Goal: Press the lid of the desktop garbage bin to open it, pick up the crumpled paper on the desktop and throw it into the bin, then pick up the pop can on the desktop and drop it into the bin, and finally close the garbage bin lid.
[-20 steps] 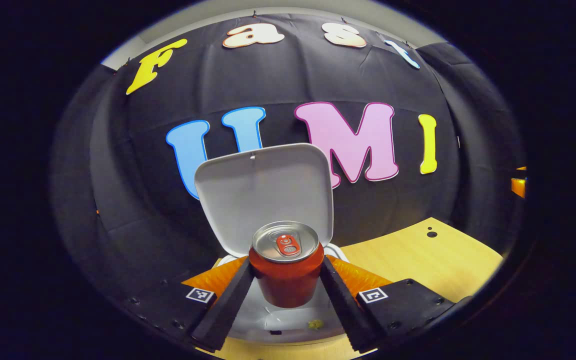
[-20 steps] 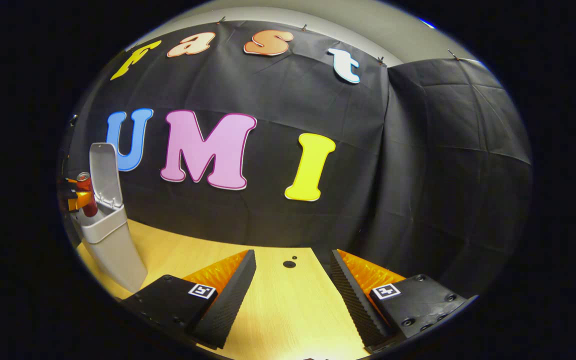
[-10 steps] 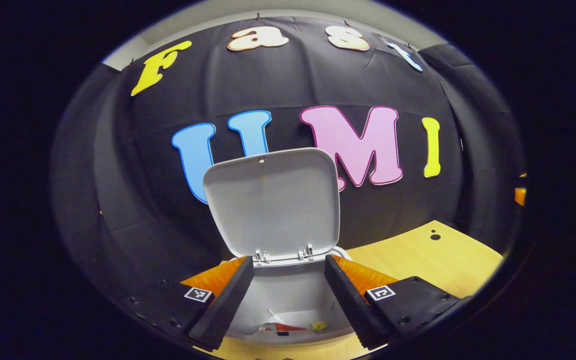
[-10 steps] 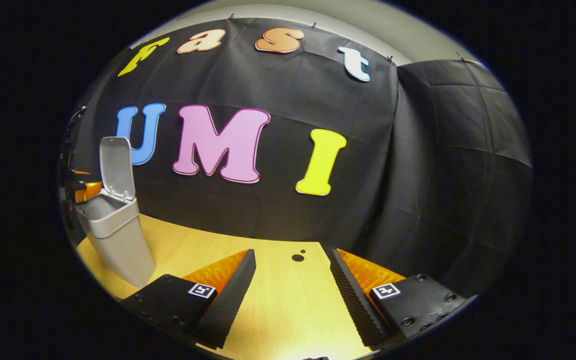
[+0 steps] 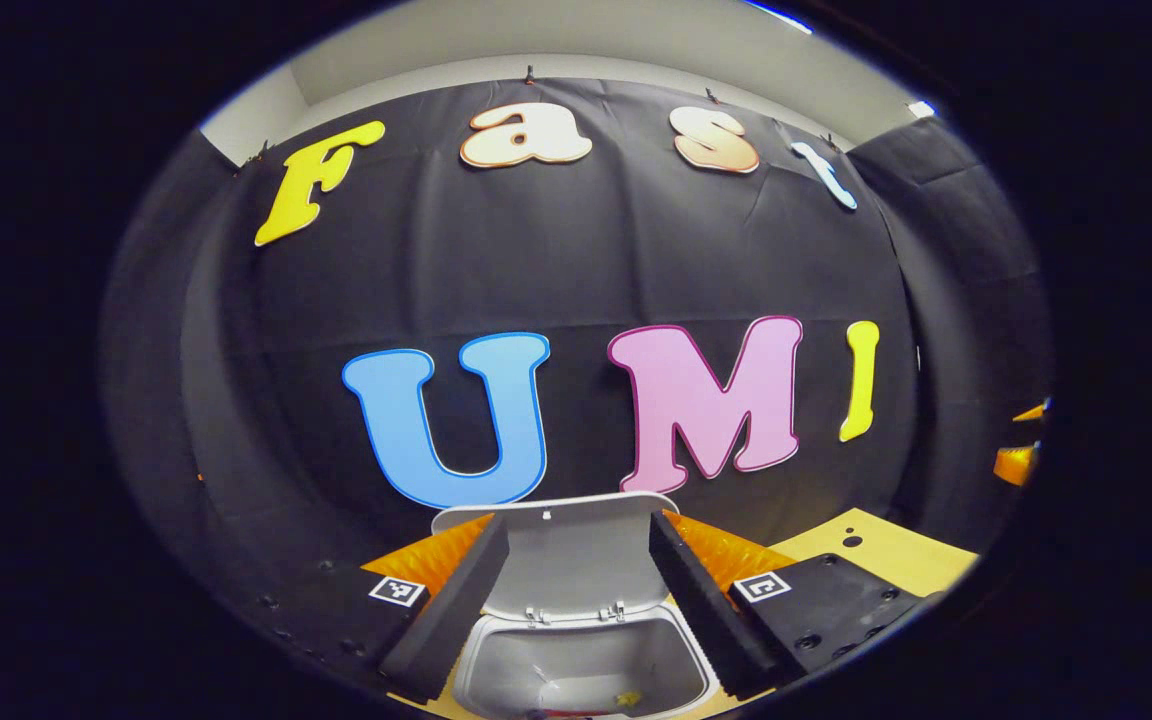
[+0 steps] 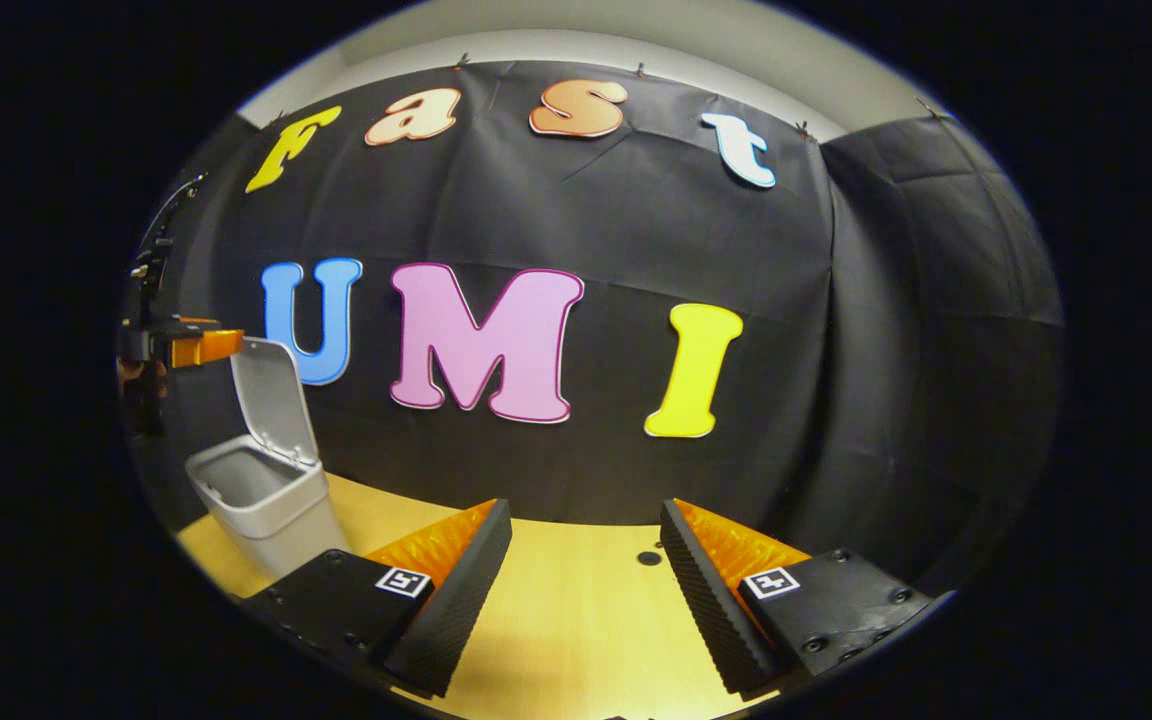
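Surface: pale wood-grain desktop (image 6: 576, 610) with a small dark round hole (image 6: 648, 557) ahead of the right gripper; in the left gripper view a strip of the same desktop (image 5: 886, 555) shows at lower right.
Room: black cloth booth wall (image 6: 576, 220) behind the desktop, with a light grey wall band (image 5: 556, 45) above it.
Bin: grey plastic desktop garbage bin (image 6: 261, 500) stands upright at the left end of the desktop, long axis vertical, mouth facing up.
Lid: grey hinged lid (image 6: 273, 400) stands raised, nearly vertical, at the back rim, inner face toward the open mouth; in the left gripper view the lid (image 5: 576, 560) rises behind the bin's mouth (image 5: 586, 670).
Contents: something red (image 5: 561, 714) and a small yellowish bit (image 5: 626, 697) lie at the bin's bottom; what they are cannot be told.
Left gripper (image 5: 576, 585): above the bin's open mouth, fingers apart, nothing between them; in the right gripper view it (image 6: 191, 345) hangs just beside the lid's top edge.
Right gripper (image 6: 586, 590): over bare desktop, well apart from the bin, fingers apart and holding nothing.
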A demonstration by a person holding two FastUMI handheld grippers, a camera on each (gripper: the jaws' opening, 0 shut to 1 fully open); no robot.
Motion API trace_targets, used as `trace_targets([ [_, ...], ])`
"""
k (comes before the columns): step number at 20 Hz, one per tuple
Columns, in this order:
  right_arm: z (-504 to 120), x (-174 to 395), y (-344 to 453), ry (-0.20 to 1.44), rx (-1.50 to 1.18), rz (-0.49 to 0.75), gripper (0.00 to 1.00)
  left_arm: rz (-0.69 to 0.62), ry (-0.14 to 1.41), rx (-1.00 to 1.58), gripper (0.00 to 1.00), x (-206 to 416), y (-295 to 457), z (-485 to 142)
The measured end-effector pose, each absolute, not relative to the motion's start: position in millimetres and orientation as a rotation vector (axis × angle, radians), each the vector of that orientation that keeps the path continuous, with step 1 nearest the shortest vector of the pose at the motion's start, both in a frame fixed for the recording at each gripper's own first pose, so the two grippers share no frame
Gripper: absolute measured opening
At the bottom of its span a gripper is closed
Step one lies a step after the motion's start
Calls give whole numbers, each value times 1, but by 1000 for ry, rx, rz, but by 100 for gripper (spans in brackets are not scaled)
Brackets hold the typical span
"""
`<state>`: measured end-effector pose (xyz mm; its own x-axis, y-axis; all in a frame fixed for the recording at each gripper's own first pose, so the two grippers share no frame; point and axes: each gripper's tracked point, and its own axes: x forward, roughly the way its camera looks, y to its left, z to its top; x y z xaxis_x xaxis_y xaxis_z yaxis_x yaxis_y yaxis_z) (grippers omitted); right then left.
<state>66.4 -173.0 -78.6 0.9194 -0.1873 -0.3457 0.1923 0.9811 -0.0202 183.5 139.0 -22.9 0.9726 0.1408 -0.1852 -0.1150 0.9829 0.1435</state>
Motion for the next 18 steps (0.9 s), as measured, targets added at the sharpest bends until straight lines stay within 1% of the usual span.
trace_targets([
  [4,-71,75,-170,347,121,-186,97,141,203,156,96,218,158,-15],
  [10,-75,81,-174,359,114,-172,97,123,273,187,95,263,170,-37],
  [12,-75,83,-176,354,104,-175,97,106,291,172,96,271,168,-45],
  [14,-79,86,-173,364,115,-160,97,94,278,136,96,275,167,-48],
  [18,-76,87,-172,354,117,-151,97,81,320,122,99,267,162,-56],
])
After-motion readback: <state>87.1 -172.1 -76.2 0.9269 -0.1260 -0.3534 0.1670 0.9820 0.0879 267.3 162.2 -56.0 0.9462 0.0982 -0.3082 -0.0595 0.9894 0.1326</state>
